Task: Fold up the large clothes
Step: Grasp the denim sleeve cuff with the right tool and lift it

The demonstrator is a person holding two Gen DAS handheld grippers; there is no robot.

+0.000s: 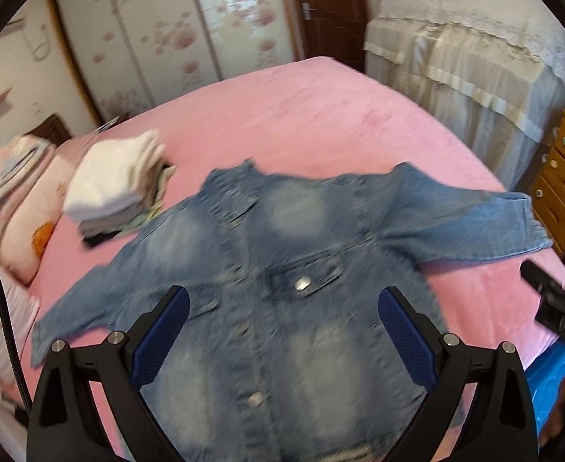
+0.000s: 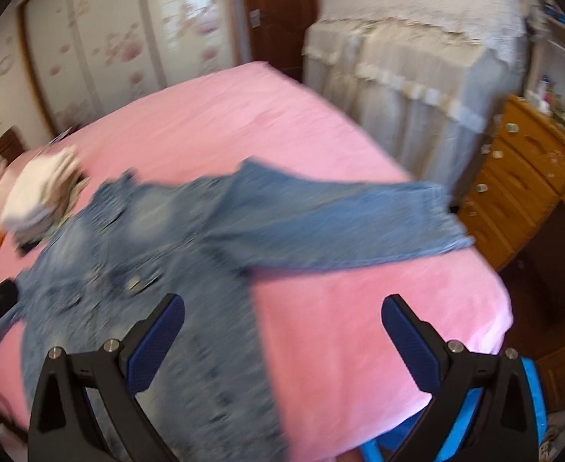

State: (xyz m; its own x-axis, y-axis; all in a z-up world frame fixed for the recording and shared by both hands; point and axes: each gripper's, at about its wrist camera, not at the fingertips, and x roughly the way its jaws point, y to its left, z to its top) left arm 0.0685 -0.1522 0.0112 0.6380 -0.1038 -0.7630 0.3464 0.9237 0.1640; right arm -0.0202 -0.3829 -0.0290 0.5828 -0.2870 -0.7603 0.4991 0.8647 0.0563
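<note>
A faded blue denim jacket (image 1: pixel 282 269) lies spread front up on the pink bed (image 1: pixel 301 115), both sleeves stretched out sideways. My left gripper (image 1: pixel 282 331) is open and empty above the jacket's lower front. My right gripper (image 2: pixel 282 338) is open and empty over the jacket's right hem edge and the pink bed (image 2: pixel 359 308), below the right sleeve (image 2: pixel 340 219). The jacket (image 2: pixel 147 250) fills the left of the right wrist view. The right gripper's tip shows at the right edge of the left wrist view (image 1: pixel 552 300). Both views are blurred.
A stack of folded clothes (image 1: pixel 116 184) sits on the bed beyond the left sleeve, pillows (image 1: pixel 9 200) further left. A wooden drawer chest (image 2: pixel 521 184) and a cloth-covered piece of furniture (image 2: pixel 417 69) stand right of the bed. A blue bin (image 2: pixel 475 423) is below the bed edge.
</note>
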